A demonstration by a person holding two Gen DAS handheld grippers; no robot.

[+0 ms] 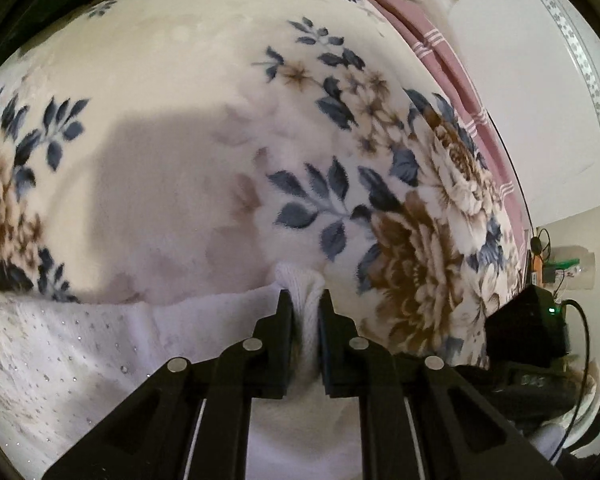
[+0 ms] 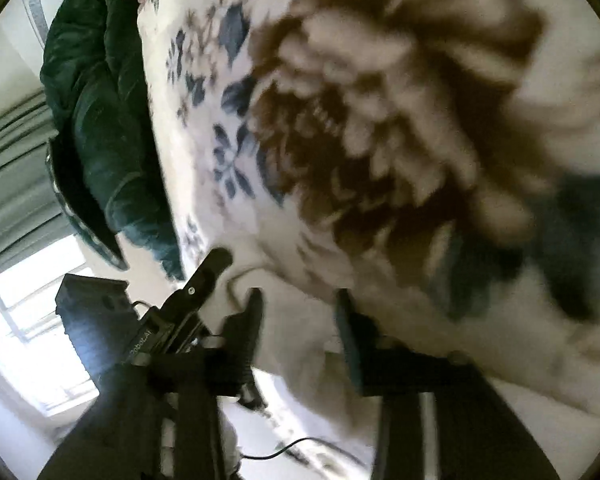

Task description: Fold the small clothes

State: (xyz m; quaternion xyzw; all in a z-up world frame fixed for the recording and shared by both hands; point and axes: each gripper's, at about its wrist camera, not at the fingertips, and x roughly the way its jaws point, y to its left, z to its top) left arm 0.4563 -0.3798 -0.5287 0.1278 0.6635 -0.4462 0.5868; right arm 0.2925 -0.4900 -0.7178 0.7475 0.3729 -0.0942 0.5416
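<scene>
The left hand-held gripper (image 1: 305, 300) pinches a bunched edge of a white garment (image 1: 80, 340), lower centre of frame, on a floral blanket (image 1: 180, 100). The right hand-held gripper (image 2: 300, 304) stands spread, empty. Soft, light fabric; best gripped at hems.

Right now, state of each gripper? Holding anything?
Left gripper: closed, its fingers pinching a bunched fold of the white garment.
Right gripper: open, nothing gripped between its fingers; the picture is blurred, floral blanket ahead.
</scene>
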